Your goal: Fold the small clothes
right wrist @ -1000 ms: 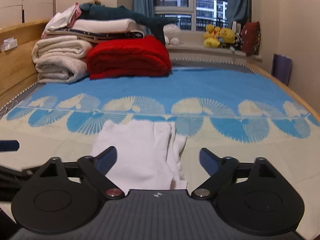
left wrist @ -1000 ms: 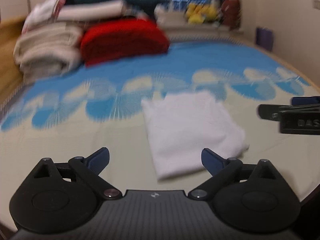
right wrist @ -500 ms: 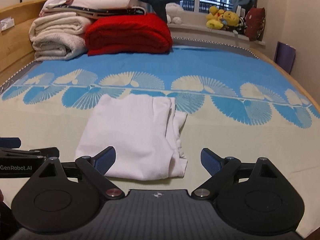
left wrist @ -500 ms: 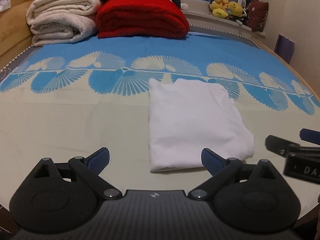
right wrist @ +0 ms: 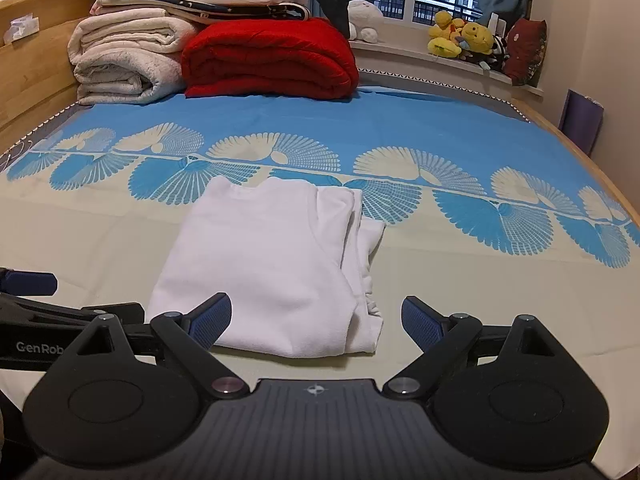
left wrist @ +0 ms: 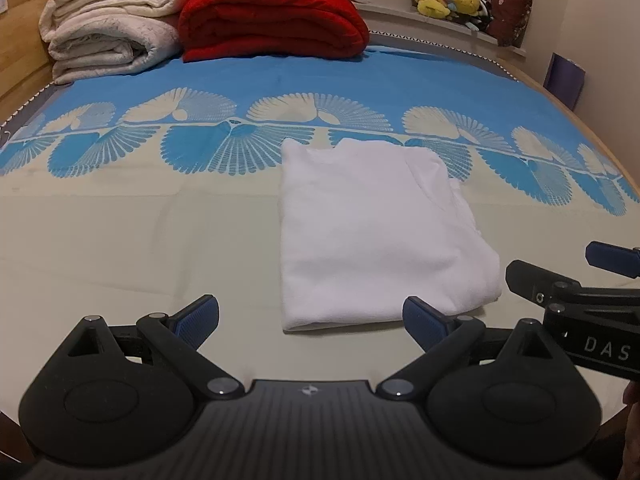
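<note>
Lying folded on the bed (left wrist: pixel 120 240) — white garment (left wrist: pixel 372 232), both grippers empty.

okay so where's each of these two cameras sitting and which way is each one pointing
Left wrist: on the left gripper, low over the bed, facing the headboard end; white garment ahead, right gripper at right edge.
Right wrist: on the right gripper, same heading; left gripper at left edge.
Shared: garment, red blanket, bedspread.

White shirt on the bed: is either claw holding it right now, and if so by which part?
Nothing is held. The left claw and right claw are both open, just short of the folded white shirt's near edge.
</note>
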